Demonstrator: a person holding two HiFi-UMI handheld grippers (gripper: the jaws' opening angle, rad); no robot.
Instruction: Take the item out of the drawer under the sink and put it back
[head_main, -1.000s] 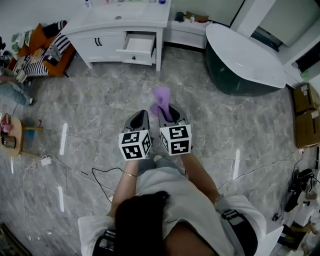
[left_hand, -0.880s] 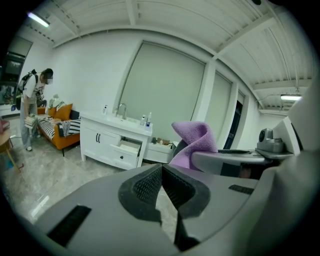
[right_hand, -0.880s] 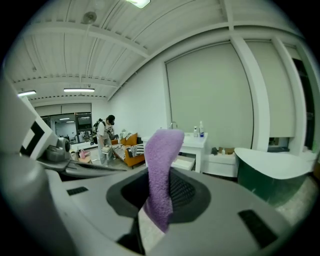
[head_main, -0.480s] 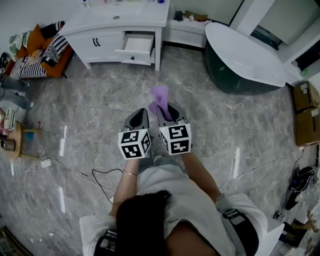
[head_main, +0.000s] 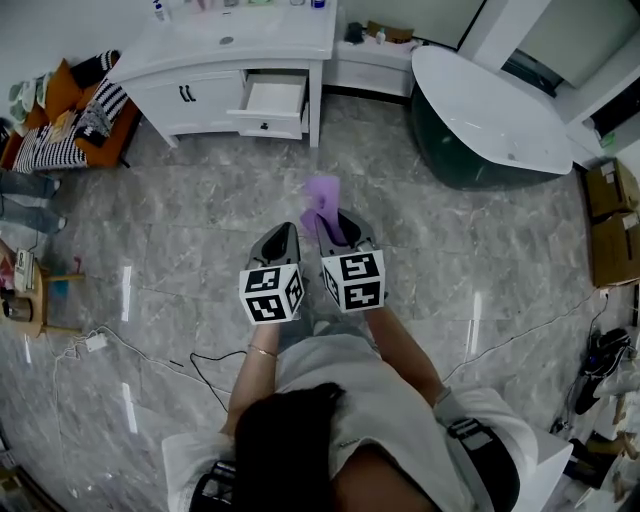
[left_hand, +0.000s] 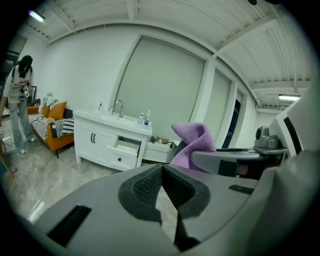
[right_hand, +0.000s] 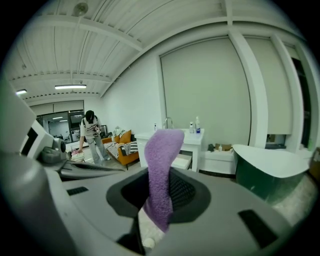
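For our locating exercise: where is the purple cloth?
In the head view the cloth sits mid-frame, pinched in the right gripper, well short of the open drawer at upper left.

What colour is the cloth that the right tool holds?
The cloth is purple, seen best in the right gripper view.

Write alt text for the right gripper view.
The right gripper holds a purple cloth upright between its jaws. Beyond are a white sink cabinet with an open drawer, a green bathtub, and a person beside an orange sofa.
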